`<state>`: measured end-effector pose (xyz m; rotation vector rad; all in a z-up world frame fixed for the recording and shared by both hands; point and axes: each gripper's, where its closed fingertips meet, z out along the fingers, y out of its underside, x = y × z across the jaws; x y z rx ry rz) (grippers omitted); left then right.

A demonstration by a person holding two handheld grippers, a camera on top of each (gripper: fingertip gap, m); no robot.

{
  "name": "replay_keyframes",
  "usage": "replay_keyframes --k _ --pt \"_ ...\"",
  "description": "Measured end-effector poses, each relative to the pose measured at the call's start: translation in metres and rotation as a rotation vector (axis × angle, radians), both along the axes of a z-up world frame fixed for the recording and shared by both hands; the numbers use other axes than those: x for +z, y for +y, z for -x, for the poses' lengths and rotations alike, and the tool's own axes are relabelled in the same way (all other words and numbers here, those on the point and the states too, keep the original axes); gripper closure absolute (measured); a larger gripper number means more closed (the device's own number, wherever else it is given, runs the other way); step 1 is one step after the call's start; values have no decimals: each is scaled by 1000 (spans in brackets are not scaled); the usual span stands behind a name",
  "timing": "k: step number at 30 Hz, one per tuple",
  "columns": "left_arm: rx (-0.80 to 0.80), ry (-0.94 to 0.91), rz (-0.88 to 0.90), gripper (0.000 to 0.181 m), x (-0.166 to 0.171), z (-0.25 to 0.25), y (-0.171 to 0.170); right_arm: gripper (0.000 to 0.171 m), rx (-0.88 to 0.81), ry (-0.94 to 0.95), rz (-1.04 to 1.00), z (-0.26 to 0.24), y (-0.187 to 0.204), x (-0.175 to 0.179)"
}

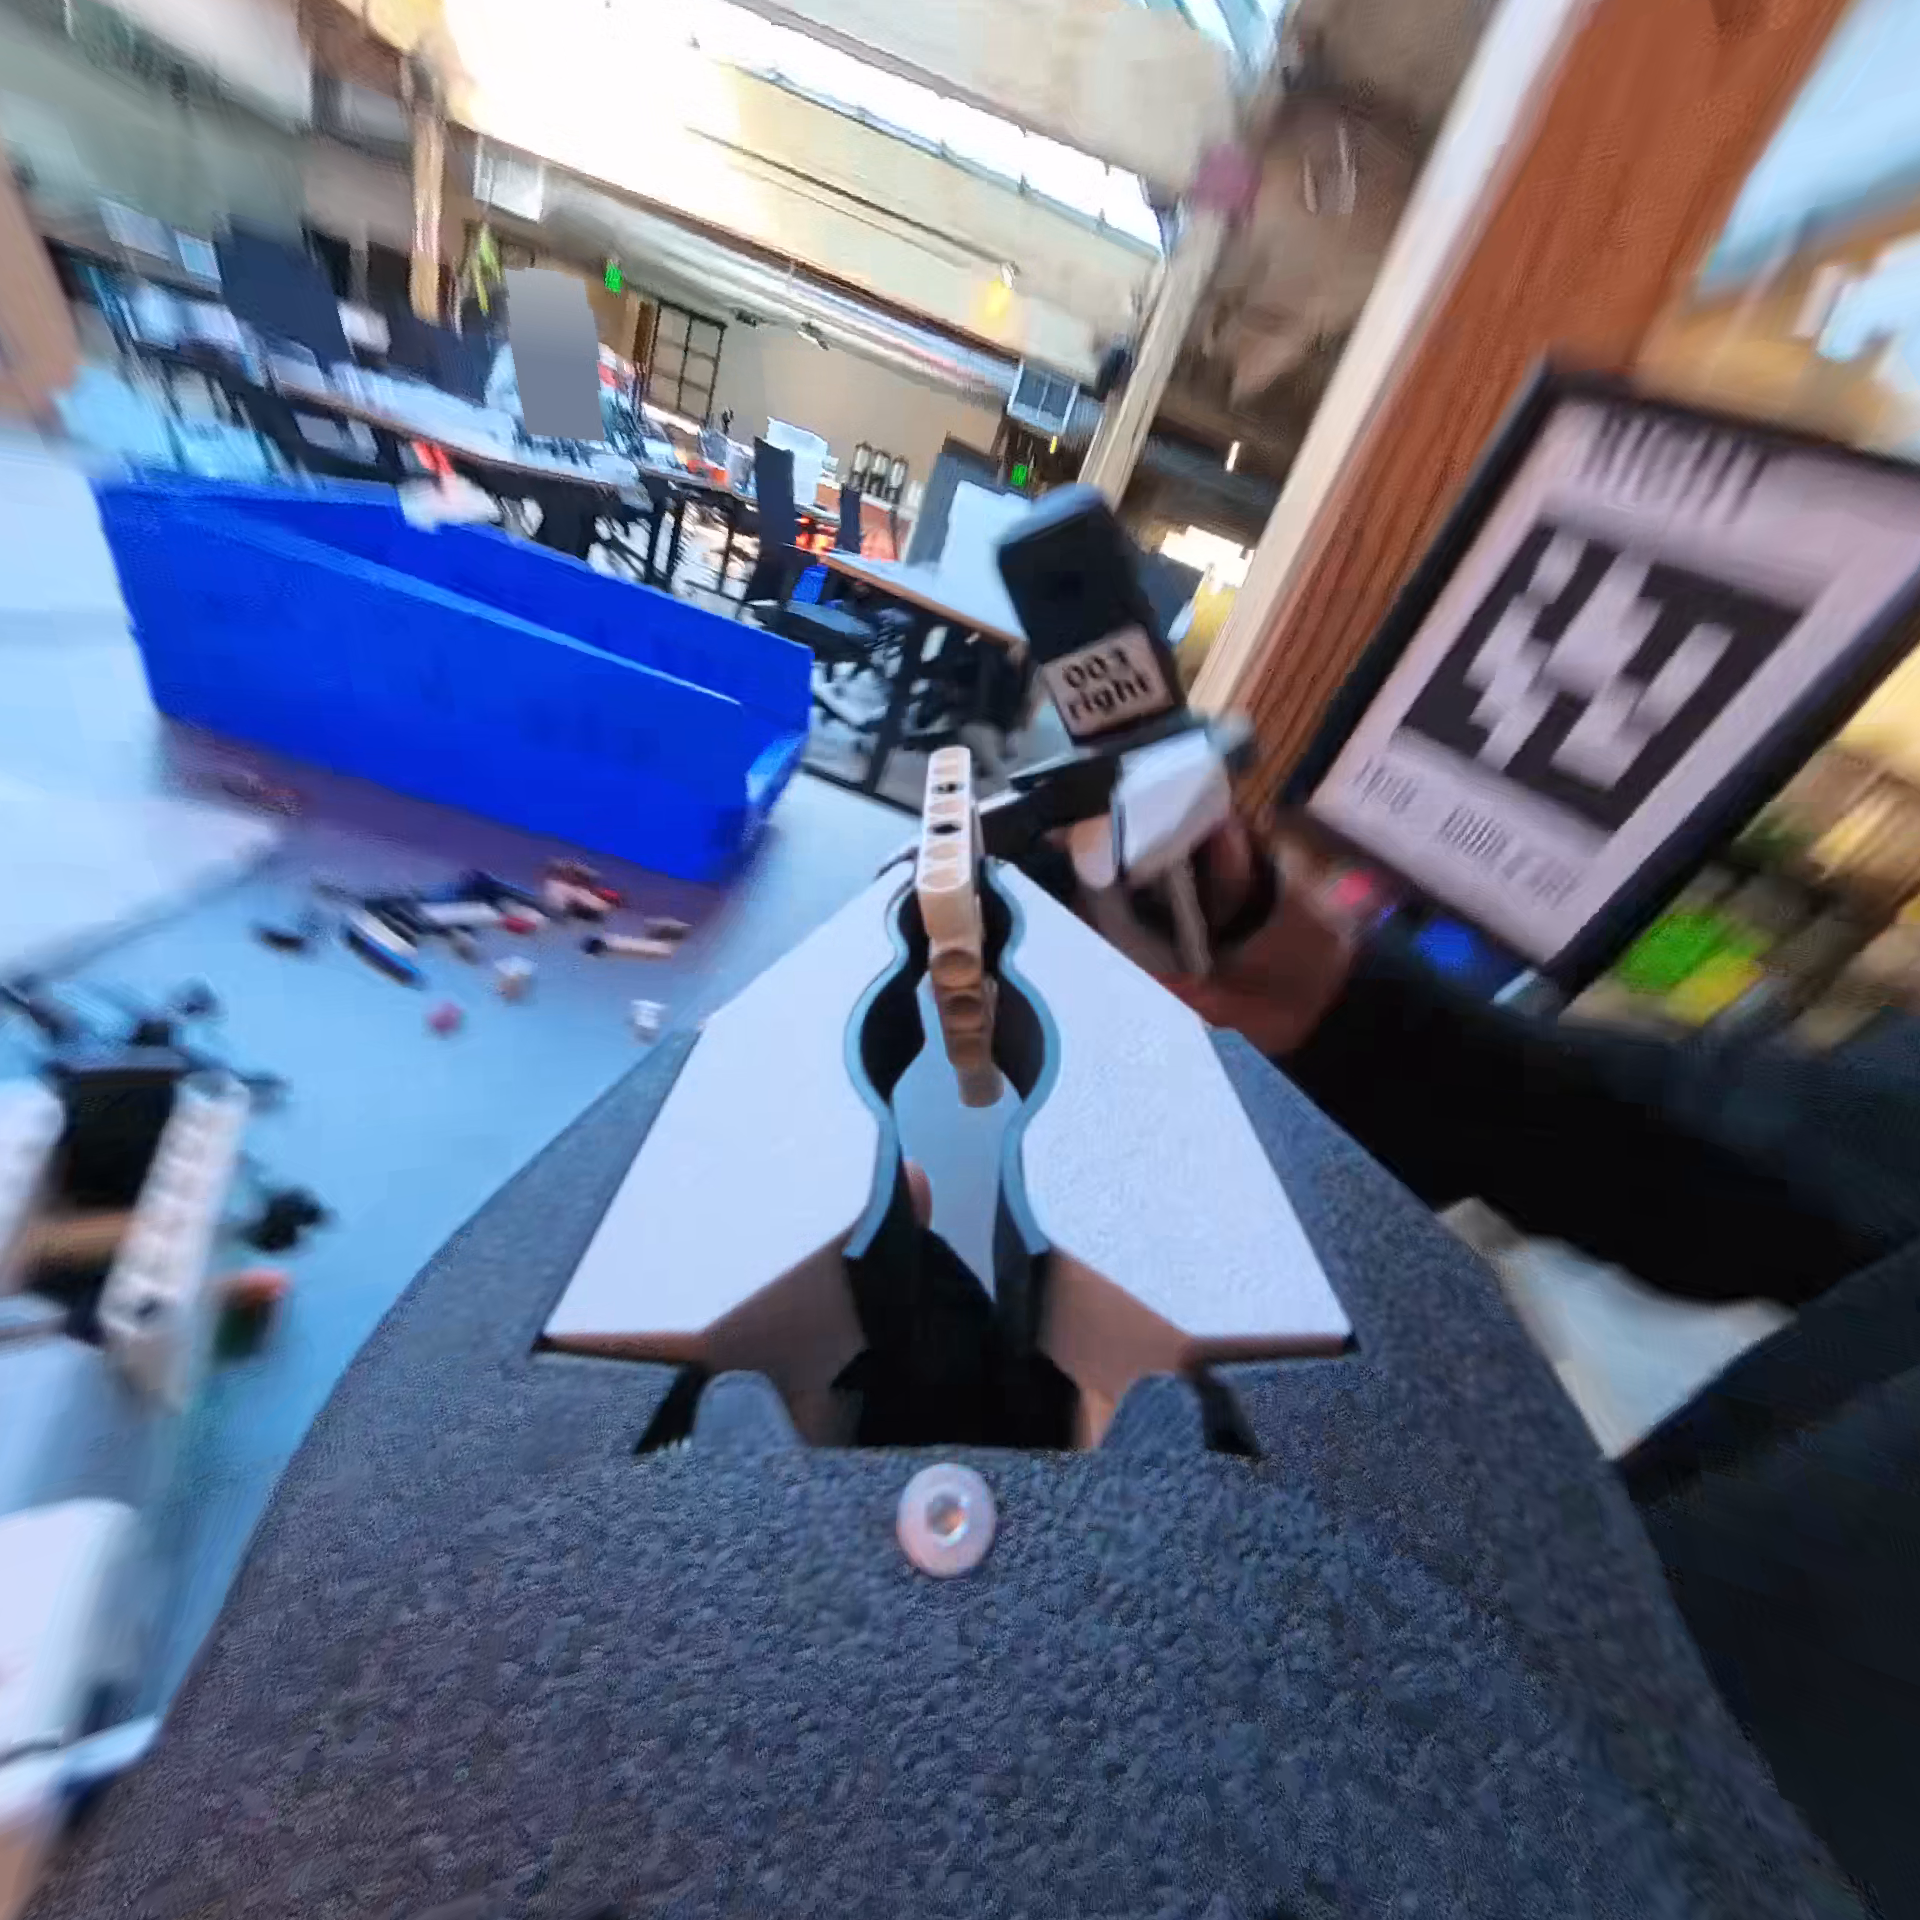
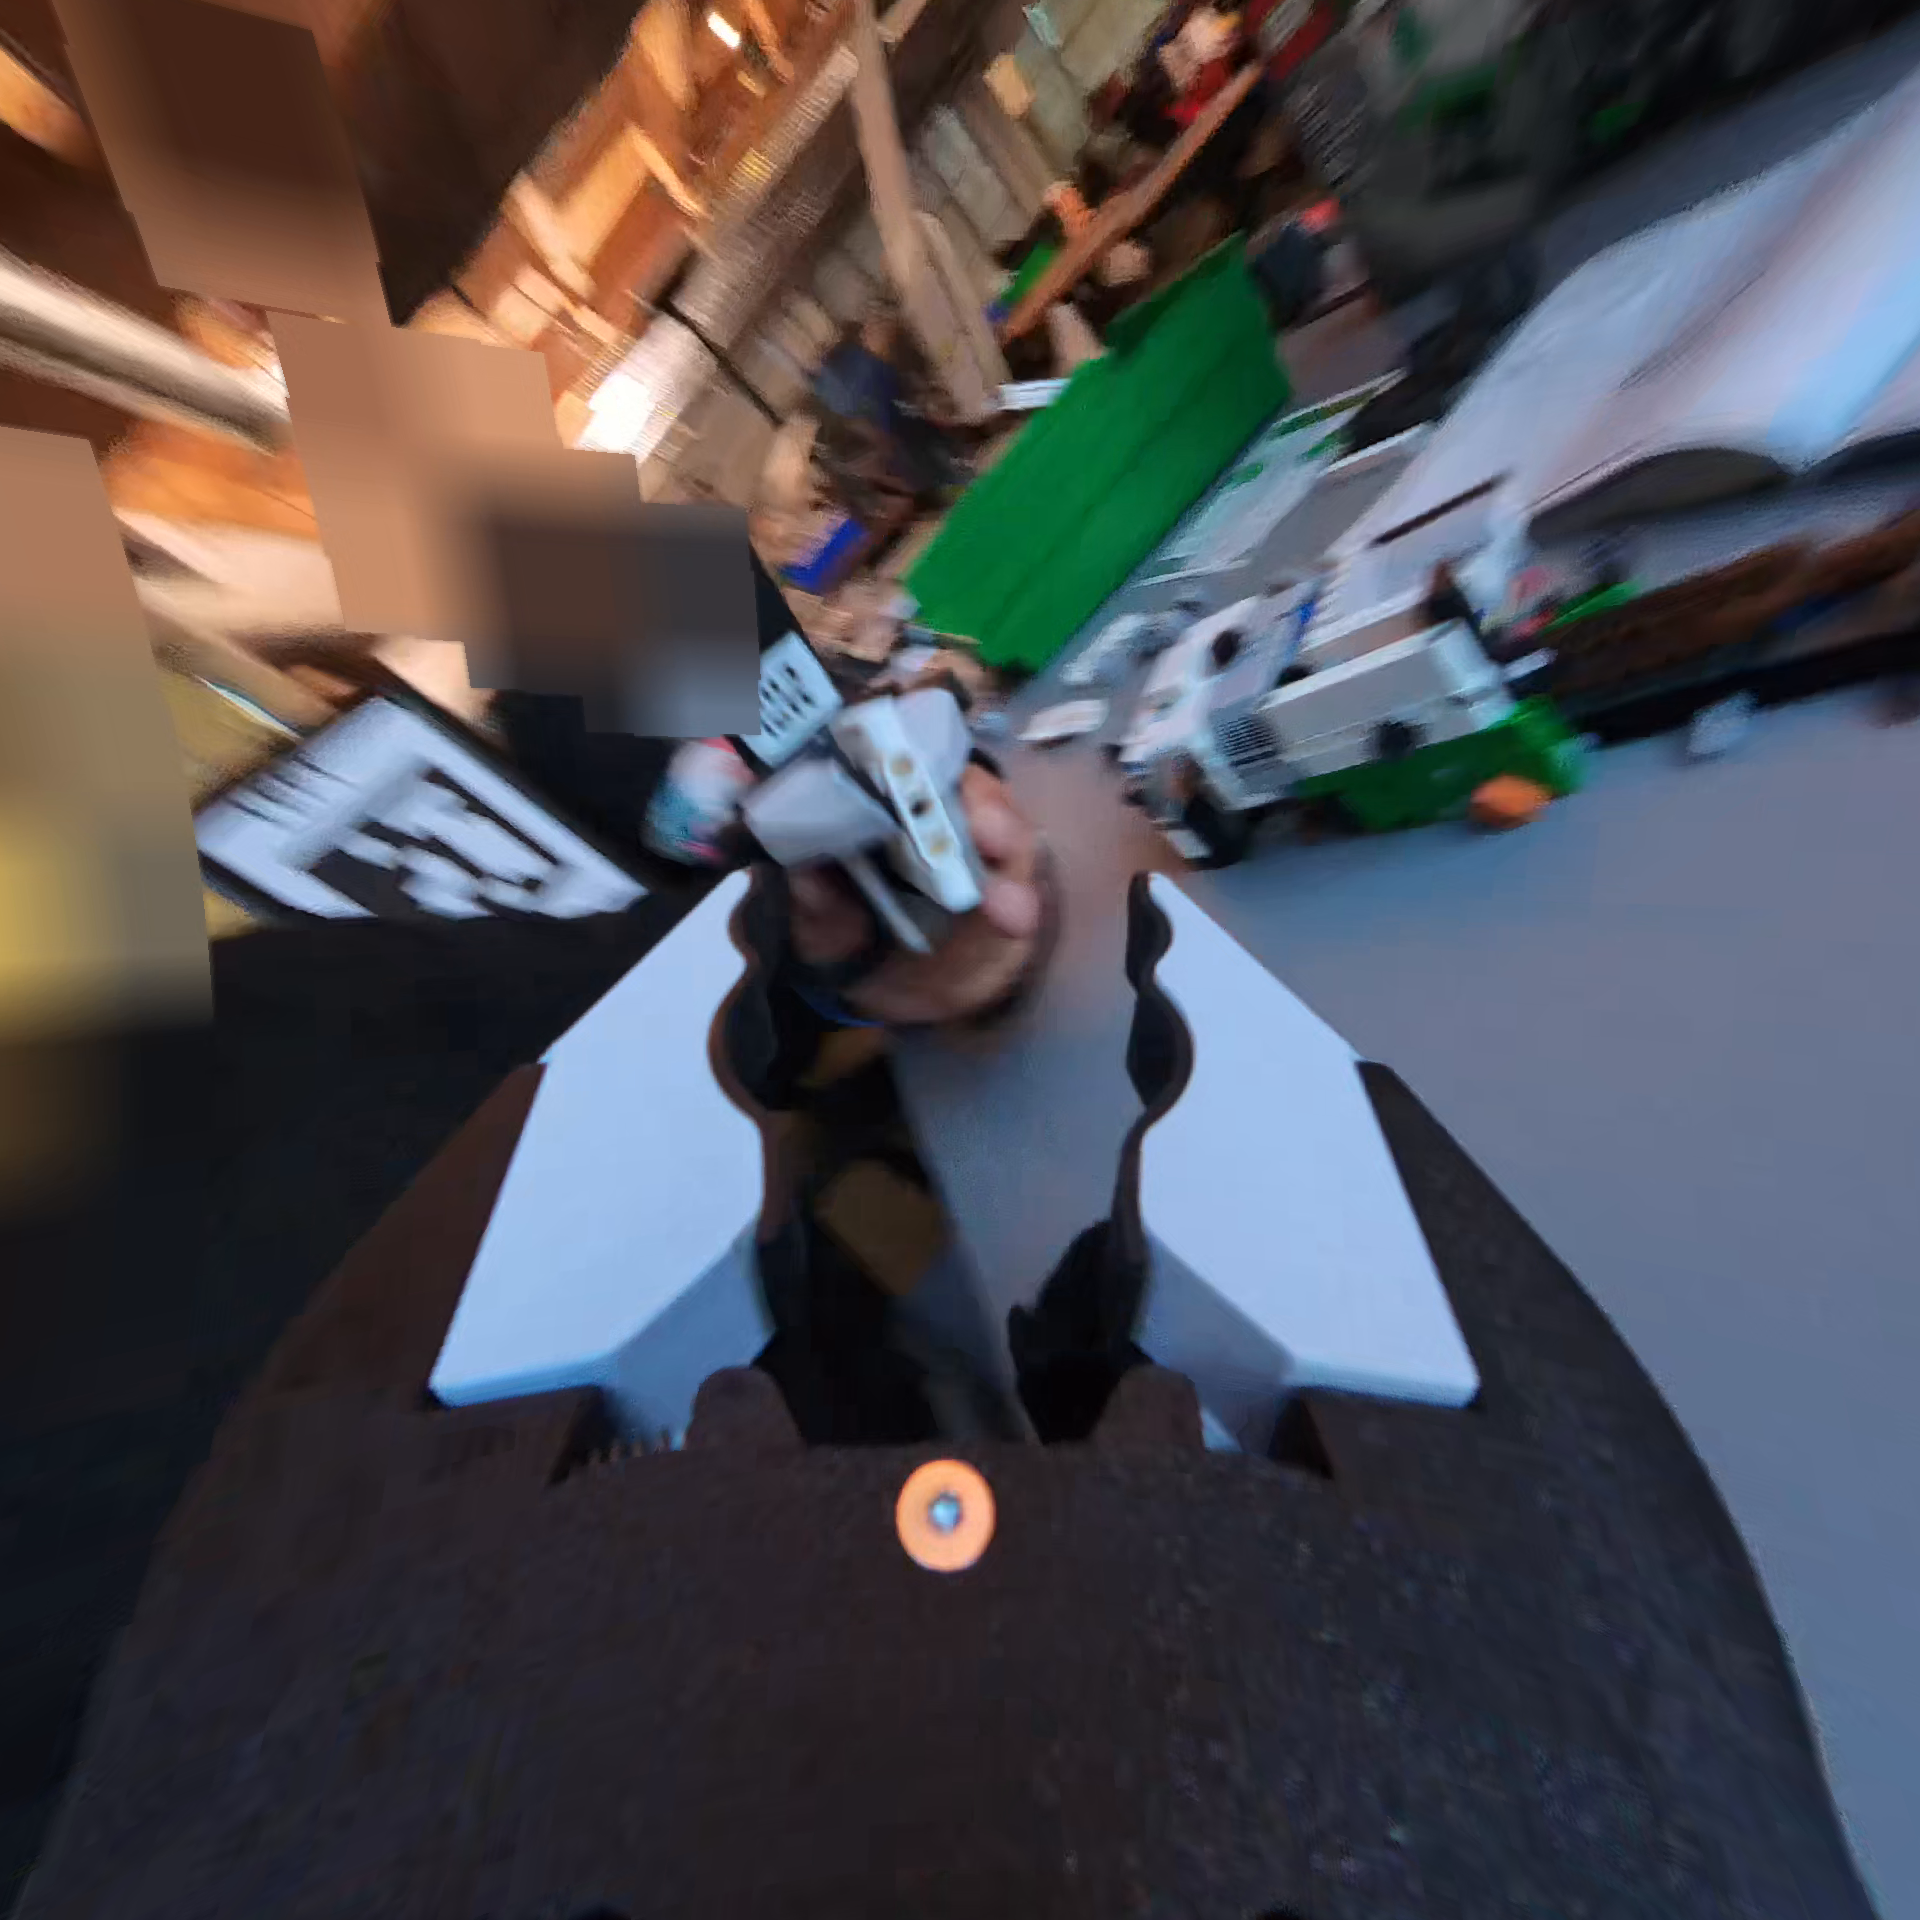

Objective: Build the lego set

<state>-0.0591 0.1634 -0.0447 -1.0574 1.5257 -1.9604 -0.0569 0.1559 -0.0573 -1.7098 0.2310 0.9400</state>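
Note:
My left gripper (image 1: 951,899) is shut on a pale tan beam with a row of holes (image 1: 949,831). The beam stands upright and sticks out past the fingertips, held above the grey table (image 1: 416,1081). My right gripper (image 2: 945,904) is open and empty, raised and pointing at the left gripper, which shows farther off with the beam (image 2: 920,805) and a hand behind it. The right gripper also shows in the left wrist view (image 1: 1127,748), just beyond the beam to the right. Loose lego pieces (image 1: 488,925) lie scattered on the table.
A blue bin (image 1: 447,665) stands behind the loose pieces. A part-built white model (image 1: 171,1195) is at the left edge. A framed black-and-white marker board (image 1: 1600,675) stands at the right. A green bin (image 2: 1101,468), a white built vehicle (image 2: 1340,707) and an open booklet (image 2: 1714,343) sit on the table.

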Motion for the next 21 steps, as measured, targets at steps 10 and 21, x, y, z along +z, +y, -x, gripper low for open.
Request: replay_keyframes --k 10,21 --pt "-179 580 571 176 -18 5 -29 120 -215 -1143 -151 12 -22 -6" --pt "-431 768 600 176 -24 14 -50 126 46 -1011 -213 19 -23 -19"
